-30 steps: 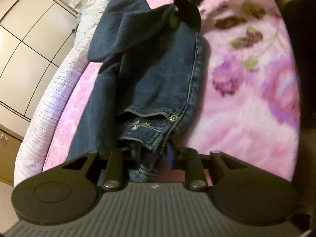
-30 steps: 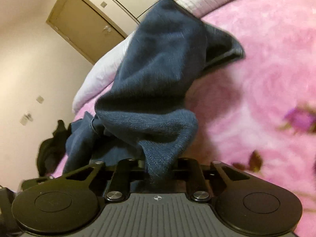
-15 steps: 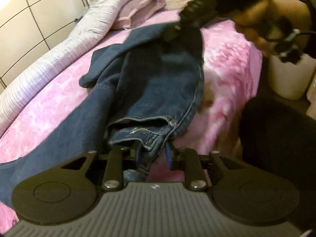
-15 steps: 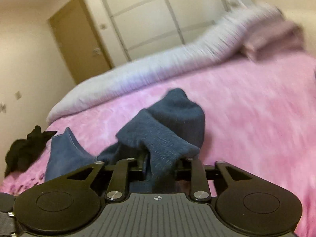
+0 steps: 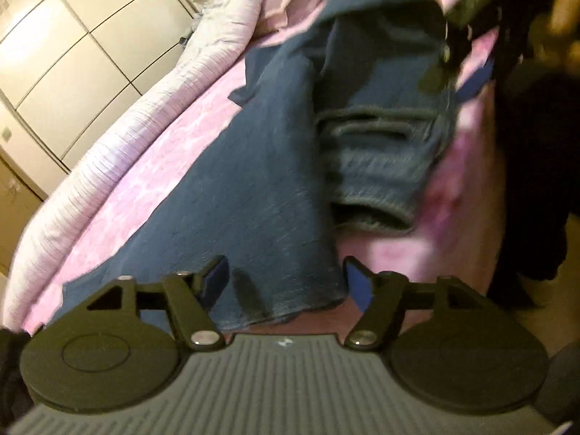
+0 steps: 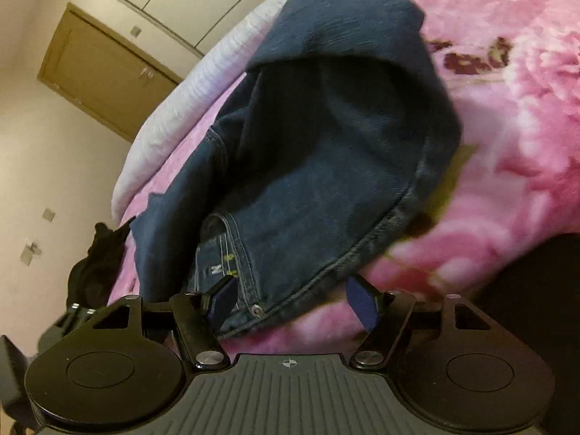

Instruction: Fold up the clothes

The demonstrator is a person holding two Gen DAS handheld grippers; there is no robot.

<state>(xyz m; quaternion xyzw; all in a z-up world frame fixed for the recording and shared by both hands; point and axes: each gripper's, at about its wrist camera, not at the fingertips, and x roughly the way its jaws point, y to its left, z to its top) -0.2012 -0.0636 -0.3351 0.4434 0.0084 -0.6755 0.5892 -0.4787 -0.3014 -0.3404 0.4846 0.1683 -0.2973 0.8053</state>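
Dark blue jeans (image 5: 272, 181) lie bunched and folded over on the pink flowered bedspread (image 5: 152, 166). My left gripper (image 5: 286, 282) is open, its blue pads spread on either side of a denim hem, holding nothing. In the right wrist view the jeans (image 6: 326, 145) show their waistband and rivet close in front of my right gripper (image 6: 291, 301), which is also open, with the cloth loose between the fingers. The left wrist view is blurred by motion, and the right gripper appears there only as a dark smear (image 5: 449, 47) at the far end of the jeans.
A white striped quilt (image 5: 108, 145) runs along the bed's far side, with wardrobe doors (image 5: 72, 54) behind it. A black garment (image 6: 98, 264) lies at the bed's left end near a brown door (image 6: 101, 69). A person's dark clothing (image 5: 525, 145) stands at the bed's right edge.
Both grippers have opened and let go of the jeans. The denim they held up has dropped onto the bedspread in a folded heap.
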